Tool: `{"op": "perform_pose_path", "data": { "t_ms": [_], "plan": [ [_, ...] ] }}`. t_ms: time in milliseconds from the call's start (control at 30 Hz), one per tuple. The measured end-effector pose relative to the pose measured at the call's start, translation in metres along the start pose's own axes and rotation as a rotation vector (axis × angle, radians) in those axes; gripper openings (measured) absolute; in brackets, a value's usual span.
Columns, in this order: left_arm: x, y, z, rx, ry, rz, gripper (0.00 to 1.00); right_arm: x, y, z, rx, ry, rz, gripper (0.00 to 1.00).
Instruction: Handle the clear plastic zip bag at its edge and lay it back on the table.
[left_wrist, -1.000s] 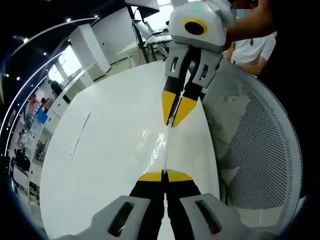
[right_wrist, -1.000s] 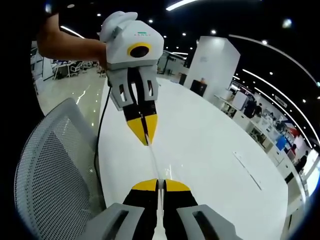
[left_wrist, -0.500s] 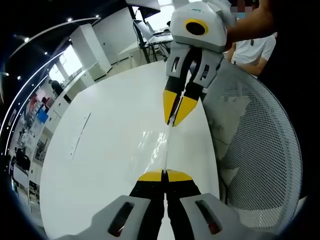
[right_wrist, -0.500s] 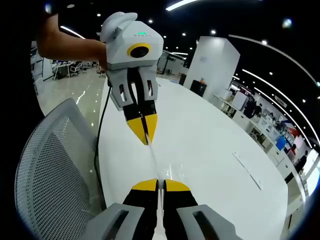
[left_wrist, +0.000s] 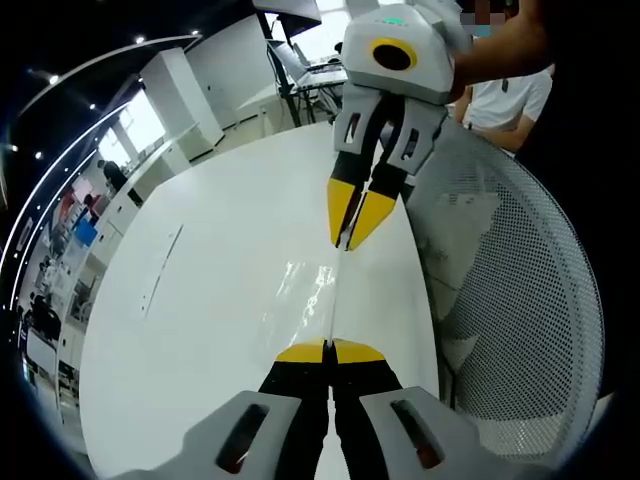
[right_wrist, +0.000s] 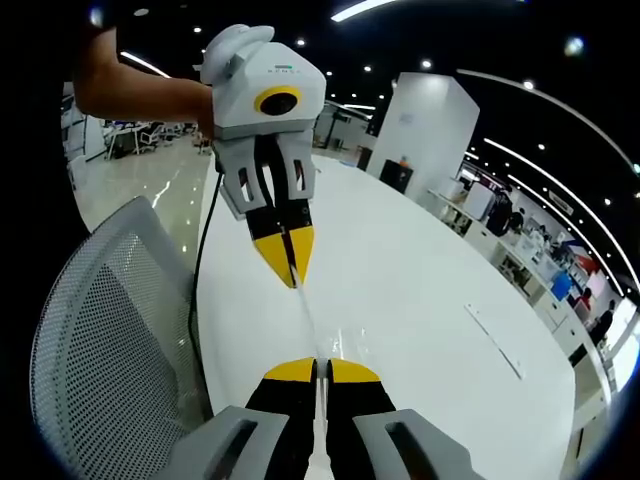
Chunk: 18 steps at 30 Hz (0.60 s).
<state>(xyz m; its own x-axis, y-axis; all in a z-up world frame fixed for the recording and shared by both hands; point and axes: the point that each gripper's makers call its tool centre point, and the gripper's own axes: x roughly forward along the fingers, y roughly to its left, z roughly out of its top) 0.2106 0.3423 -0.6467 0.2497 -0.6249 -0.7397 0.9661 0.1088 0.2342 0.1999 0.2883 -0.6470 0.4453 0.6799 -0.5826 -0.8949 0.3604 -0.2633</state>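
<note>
Two grippers hold one clear plastic zip bag (left_wrist: 305, 300) by its edge, stretched in a straight line between them above the glossy white oval table (left_wrist: 200, 300). In the left gripper view the bag shows as a faintly shining, wrinkled film that hangs beside the taut edge, over the table's near long edge. In the right gripper view the bag (right_wrist: 308, 322) is seen mostly edge-on, a thin pale strip running from one set of yellow tips to the other.

At the bottom of the left gripper view, the left gripper (left_wrist: 329, 351), black with yellow tips, has its jaws pressed together on the bag's edge. The right gripper (left_wrist: 351, 232), white-bodied with black and yellow jaws, comes in from the top of that view, jaws pinched narrow on the far end of the same edge. In the right gripper view the roles reverse: the right gripper (right_wrist: 314, 370) is clamped on the strip at the bottom, and the left gripper (right_wrist: 288, 268) points down from above, held by a person's bare forearm (right_wrist: 140, 95).

Beside the table's long edge stands a grey mesh-backed office chair (left_wrist: 520, 300). A thin flat strip (left_wrist: 160, 270) lies on the table well apart from the bag.
</note>
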Motion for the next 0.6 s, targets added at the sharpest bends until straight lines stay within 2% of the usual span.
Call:
{"op": "perform_pose_path", "data": {
  "t_ms": [600],
  "plan": [
    [-0.0010, 0.0016, -0.0022, -0.006, 0.000, 0.004, 0.00, -0.0013, -0.0014, -0.0019, 0.007, 0.000, -0.006, 0.00]
  ]
}}
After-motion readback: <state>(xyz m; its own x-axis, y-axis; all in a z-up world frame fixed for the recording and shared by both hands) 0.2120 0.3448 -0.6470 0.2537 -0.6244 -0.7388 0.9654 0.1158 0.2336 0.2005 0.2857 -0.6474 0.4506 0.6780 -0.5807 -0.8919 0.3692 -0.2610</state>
